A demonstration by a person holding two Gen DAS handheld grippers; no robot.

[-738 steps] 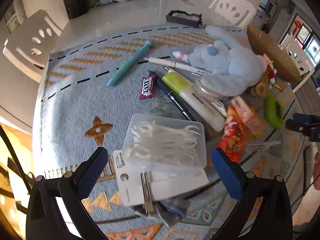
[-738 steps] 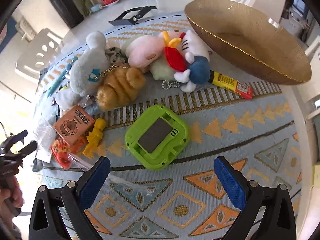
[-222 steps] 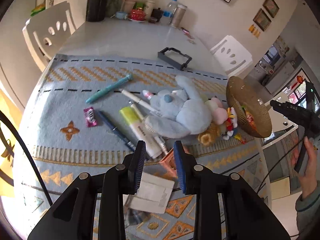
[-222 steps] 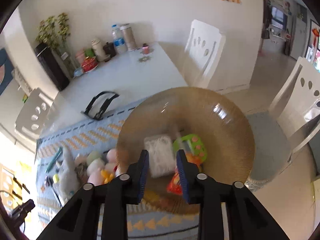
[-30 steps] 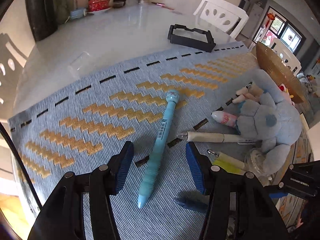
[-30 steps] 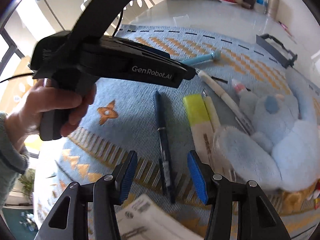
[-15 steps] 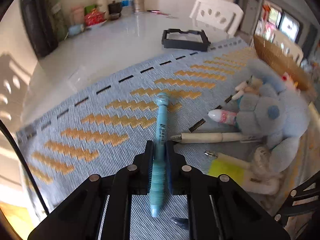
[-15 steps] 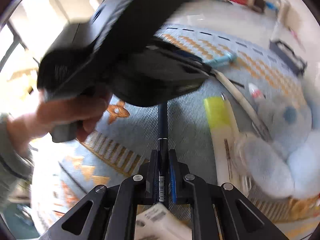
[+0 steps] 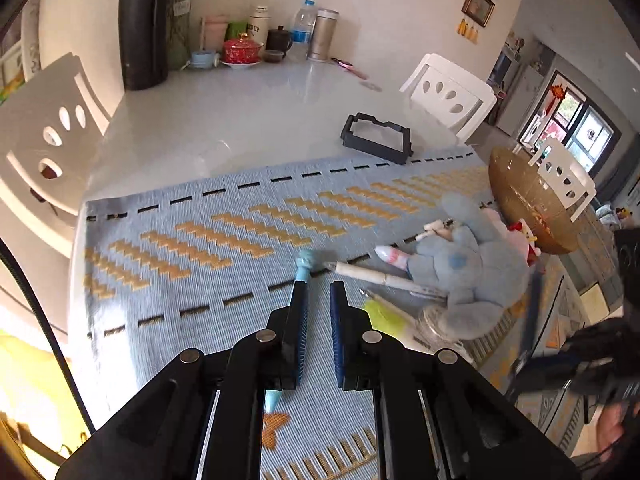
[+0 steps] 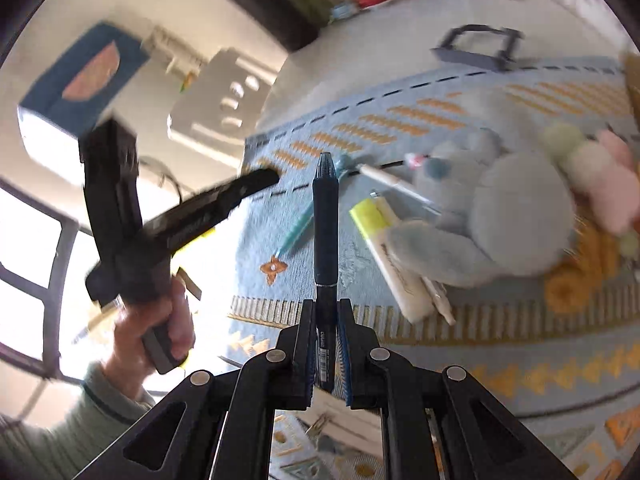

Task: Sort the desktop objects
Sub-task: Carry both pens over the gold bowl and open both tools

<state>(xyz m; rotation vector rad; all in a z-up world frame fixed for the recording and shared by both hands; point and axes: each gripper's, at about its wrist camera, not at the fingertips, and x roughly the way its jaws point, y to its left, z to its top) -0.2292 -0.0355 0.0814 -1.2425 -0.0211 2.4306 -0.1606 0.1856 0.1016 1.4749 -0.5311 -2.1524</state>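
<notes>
Holding a pen in each tool, I have both off the blue woven mat (image 9: 224,312) for sorting. My left gripper (image 9: 318,300) is pressed onto the light blue pen (image 9: 303,266), its cap poking out ahead and its tip showing below the jaws. My right gripper (image 10: 326,316) pinches the dark blue pen (image 10: 325,232) near its lower end, so the barrel stands forward. The golden bowl (image 9: 524,200), probably their destination, sits beyond the blue plush toy (image 9: 476,268). The dark barrel's small white print looks like "deli".

A home dining room: big white table (image 9: 240,120), white chairs (image 9: 452,92), cups and bottles (image 9: 304,28), pictures (image 9: 480,4) on the wall.
</notes>
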